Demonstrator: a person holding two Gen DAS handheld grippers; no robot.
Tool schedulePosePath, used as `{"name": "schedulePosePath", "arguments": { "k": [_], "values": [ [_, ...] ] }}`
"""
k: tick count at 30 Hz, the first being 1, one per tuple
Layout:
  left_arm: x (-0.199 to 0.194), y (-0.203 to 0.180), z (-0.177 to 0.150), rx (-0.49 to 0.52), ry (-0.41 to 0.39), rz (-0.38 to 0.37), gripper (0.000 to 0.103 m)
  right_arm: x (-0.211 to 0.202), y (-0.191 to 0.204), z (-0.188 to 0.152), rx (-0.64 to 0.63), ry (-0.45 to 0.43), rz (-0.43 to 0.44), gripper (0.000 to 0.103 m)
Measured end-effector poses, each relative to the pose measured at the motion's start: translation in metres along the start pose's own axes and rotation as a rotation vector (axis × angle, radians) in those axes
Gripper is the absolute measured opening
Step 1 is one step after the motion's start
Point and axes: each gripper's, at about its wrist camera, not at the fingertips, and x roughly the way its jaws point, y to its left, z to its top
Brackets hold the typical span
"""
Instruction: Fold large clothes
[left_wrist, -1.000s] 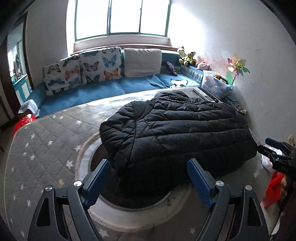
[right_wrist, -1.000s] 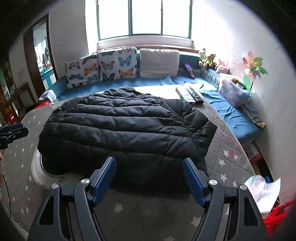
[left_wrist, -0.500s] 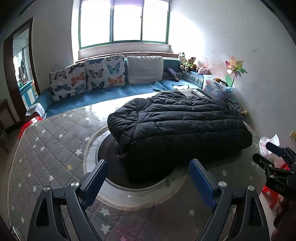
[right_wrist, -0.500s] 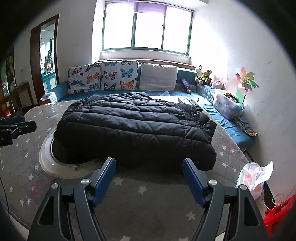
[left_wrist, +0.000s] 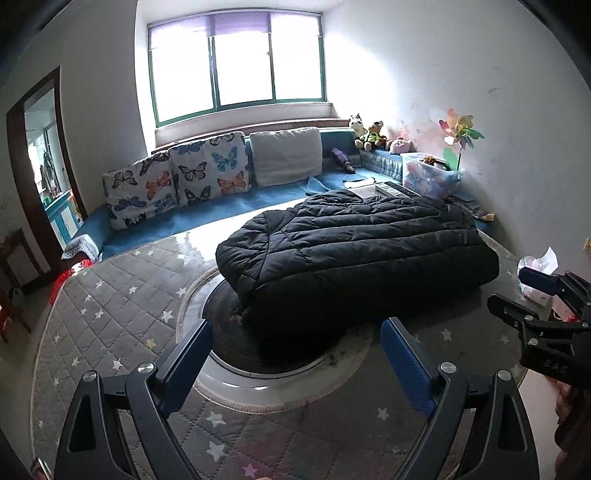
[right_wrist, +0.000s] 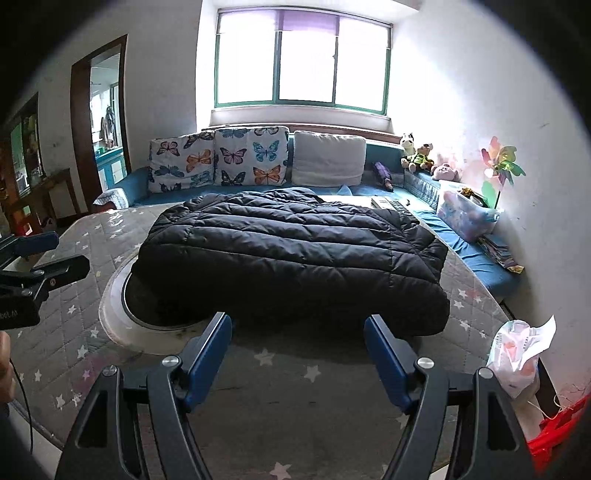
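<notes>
Directly ahead of both hand-held grippers, at twelve o'clock, a black quilted puffer jacket (left_wrist: 354, 258) lies folded into a thick bundle on a round table covered in grey star-print quilted cloth (left_wrist: 103, 314). Its long axis runs across the views, from nine to three o'clock. The left gripper (left_wrist: 295, 363) has blue-padded jaws that are opening, with nothing between them; the jacket's near edge sits just beyond its tips. The right gripper (right_wrist: 297, 356) also stands spread and empty, about as close to the bundle. Neither touches the jacket, so neither hand looks clearly nearer.

The left view shows the jacket's bulging left end at ten o'clock and the right gripper at three o'clock. The right view shows the jacket's right end, plus a crumpled white plastic bag (right_wrist: 517, 354) at four o'clock.
</notes>
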Motion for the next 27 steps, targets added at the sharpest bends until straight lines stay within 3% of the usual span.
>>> {"name": "schedulePosePath", "arguments": {
  "k": [7, 27],
  "values": [
    [0.002, -0.002, -0.001, -0.010, 0.012, -0.048, 0.098, -0.004, 0.000, 0.000, 0.007, -0.005, 0.011, 0.081],
    [0.022, -0.002, -0.007, 0.008, 0.036, -0.028, 0.099, 0.001, 0.000, 0.001, 0.014, 0.020, 0.006, 0.081]
  ]
}}
